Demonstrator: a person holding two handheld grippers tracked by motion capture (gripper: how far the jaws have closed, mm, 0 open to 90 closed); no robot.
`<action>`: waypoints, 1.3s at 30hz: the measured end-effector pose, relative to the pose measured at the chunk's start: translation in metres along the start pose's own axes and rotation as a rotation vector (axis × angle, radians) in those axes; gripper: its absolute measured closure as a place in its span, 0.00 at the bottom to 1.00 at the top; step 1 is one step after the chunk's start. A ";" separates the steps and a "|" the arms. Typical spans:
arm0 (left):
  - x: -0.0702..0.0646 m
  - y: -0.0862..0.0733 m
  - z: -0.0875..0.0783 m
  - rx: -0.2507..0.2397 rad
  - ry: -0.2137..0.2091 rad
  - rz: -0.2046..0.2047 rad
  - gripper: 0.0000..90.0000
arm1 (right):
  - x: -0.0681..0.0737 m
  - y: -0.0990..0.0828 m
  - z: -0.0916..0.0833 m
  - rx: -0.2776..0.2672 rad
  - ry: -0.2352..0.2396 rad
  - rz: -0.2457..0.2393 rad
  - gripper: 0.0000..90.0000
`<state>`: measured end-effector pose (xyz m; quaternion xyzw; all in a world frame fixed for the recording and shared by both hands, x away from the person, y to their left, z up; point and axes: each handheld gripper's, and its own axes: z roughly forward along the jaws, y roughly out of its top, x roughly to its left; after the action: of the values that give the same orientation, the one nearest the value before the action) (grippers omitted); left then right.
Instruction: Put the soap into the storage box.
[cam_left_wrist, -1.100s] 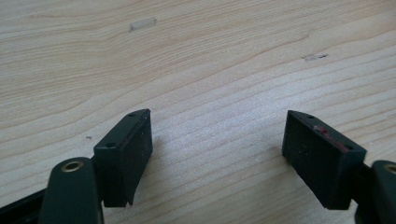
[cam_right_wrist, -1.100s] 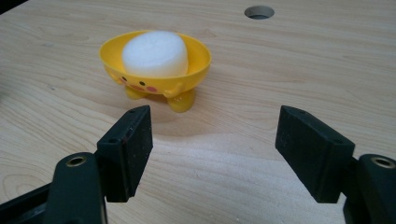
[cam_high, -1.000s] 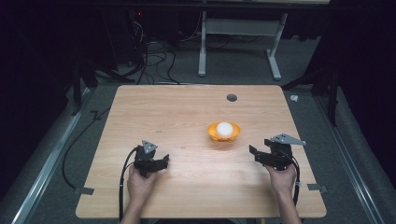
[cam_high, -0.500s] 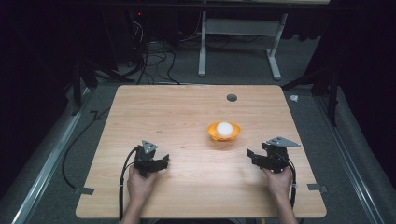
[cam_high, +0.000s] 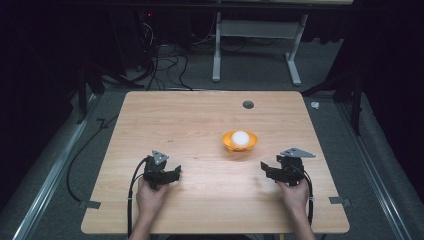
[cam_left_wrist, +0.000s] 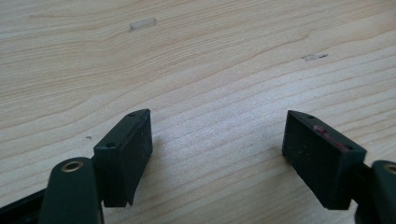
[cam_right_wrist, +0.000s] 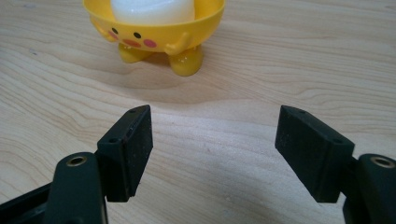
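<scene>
A: What carries everything?

B: A wooden table (cam_high: 200, 125), with a small dark hole (cam_high: 248, 104) in it toward the far edge. From above, both grippers sit low over the near part, each in a hand.

A: Start with the left one.

B: The left gripper (cam_left_wrist: 217, 156) has its fingers (cam_left_wrist: 126, 154) spread wide with nothing between them, only bare wood grain. Ahead of the fingertips lie two faint scraps of clear tape (cam_left_wrist: 142, 23), well apart from them.

A: And the right?

B: The right gripper (cam_right_wrist: 212, 149) is just as wide open and holds nothing. Its fingers (cam_right_wrist: 128, 149) point at the bowl (cam_right_wrist: 156, 32), which stands ahead of the tips and a little toward the left finger, near but apart from both.

A: Which way does the bowl face?

B: It is yellow, upright on stubby feet, with a painted face of dots and pink cheeks turned toward the right gripper. It is round, so I cannot tell any long axis.

A: Anything inside?

B: A white ball (cam_right_wrist: 152, 9) sits in it, rising above the rim.
</scene>
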<state>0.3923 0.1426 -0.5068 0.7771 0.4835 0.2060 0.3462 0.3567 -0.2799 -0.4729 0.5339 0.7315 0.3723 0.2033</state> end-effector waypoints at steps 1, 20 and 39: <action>0.000 0.000 0.000 0.000 0.000 0.000 0.28 | 0.000 0.000 0.000 0.000 0.000 0.000 0.32; 0.000 0.000 0.000 0.000 0.000 0.000 0.28 | 0.007 -0.008 0.018 0.051 -0.026 -0.023 0.32; 0.000 0.000 0.000 0.000 0.000 0.000 0.28 | 0.014 -0.012 0.032 0.066 -0.048 -0.042 0.31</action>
<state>0.3923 0.1425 -0.5068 0.7771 0.4836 0.2060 0.3462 0.3668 -0.2581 -0.5014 0.5339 0.7491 0.3307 0.2110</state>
